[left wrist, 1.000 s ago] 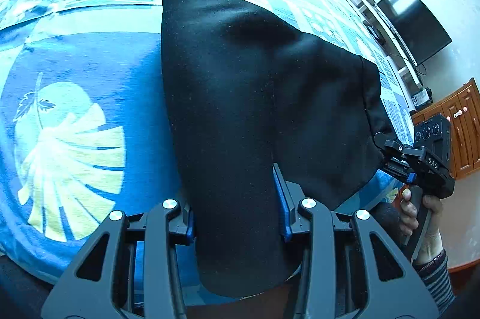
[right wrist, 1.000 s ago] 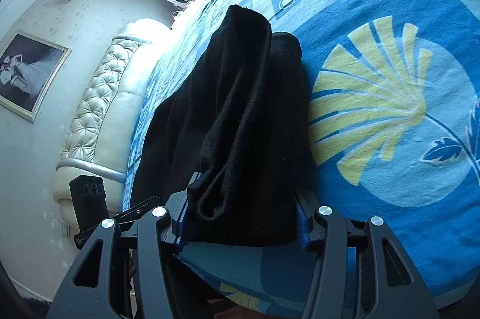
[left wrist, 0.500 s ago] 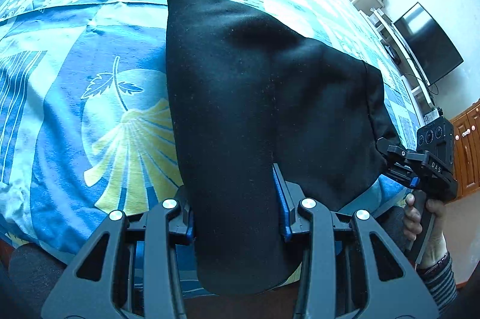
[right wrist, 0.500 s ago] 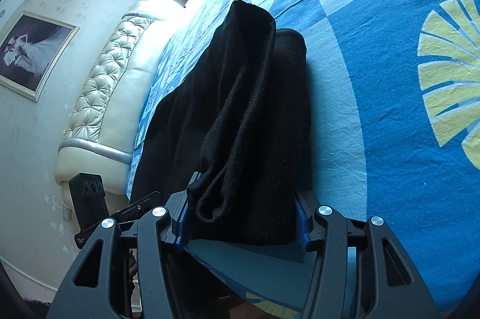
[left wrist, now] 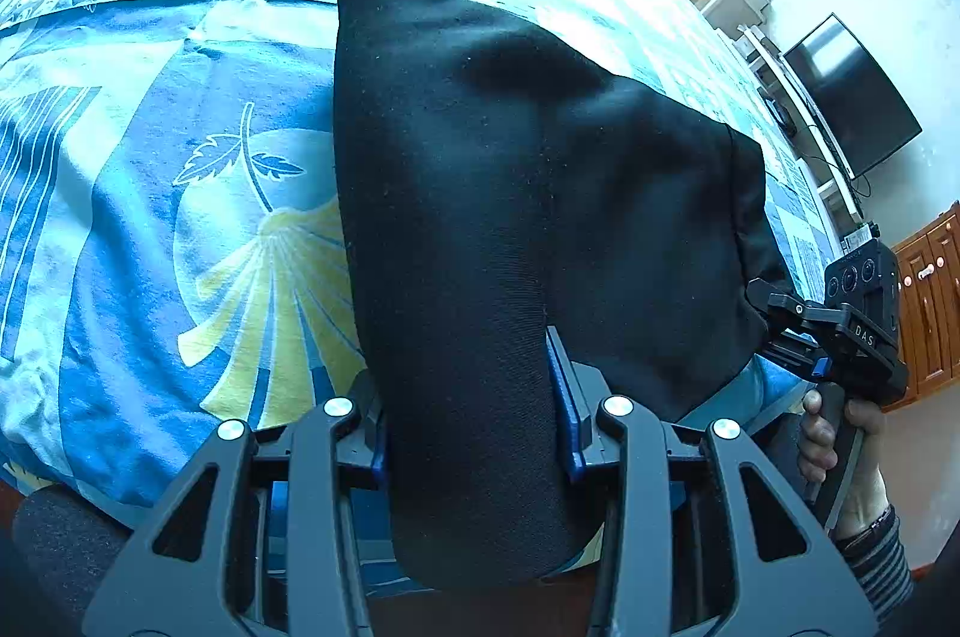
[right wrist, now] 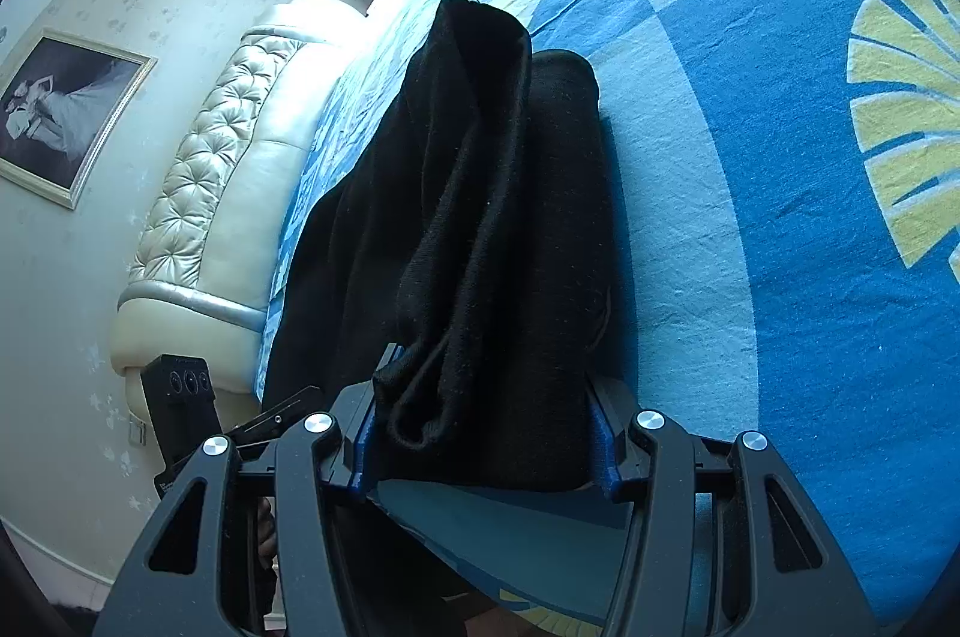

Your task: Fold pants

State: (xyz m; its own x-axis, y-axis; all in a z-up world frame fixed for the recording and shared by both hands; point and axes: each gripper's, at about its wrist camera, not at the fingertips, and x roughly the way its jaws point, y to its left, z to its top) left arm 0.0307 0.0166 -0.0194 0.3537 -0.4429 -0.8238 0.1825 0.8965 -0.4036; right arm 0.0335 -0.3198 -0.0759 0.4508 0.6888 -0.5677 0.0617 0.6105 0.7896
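The black pants (left wrist: 480,217), of soft, finely knitted matte cloth flecked with lint, are lying folded on a bed covered by a smooth blue cotton sheet (left wrist: 120,217) printed with pale circles, white feathery leaves and yellow fan-shaped leaves. In the left wrist view the cloth is forming a broad, flat, rounded slab with one blunt corner pointing away and a seam running down its right edge. In the right wrist view it is bunching into thick vertical ridges and a rolled hem.

The near end of the pants is running straight into the left gripper (left wrist: 471,427) and filling the gap between its black plastic fingers with blue pads. Those jaws are standing partly closed and pressing on the cloth from both sides. The far right corner of the same garment is reaching the right gripper (right wrist: 483,451), whose jaws are standing about half apart and clamping a thick bundle of layers. The pants are stretching between the two grippers along the bed's near edge.

A hand (left wrist: 840,433) with a striped cuff is gripping the right gripper's handle. A quilted, glossy cream headboard (right wrist: 228,169) is curving beside the bed.
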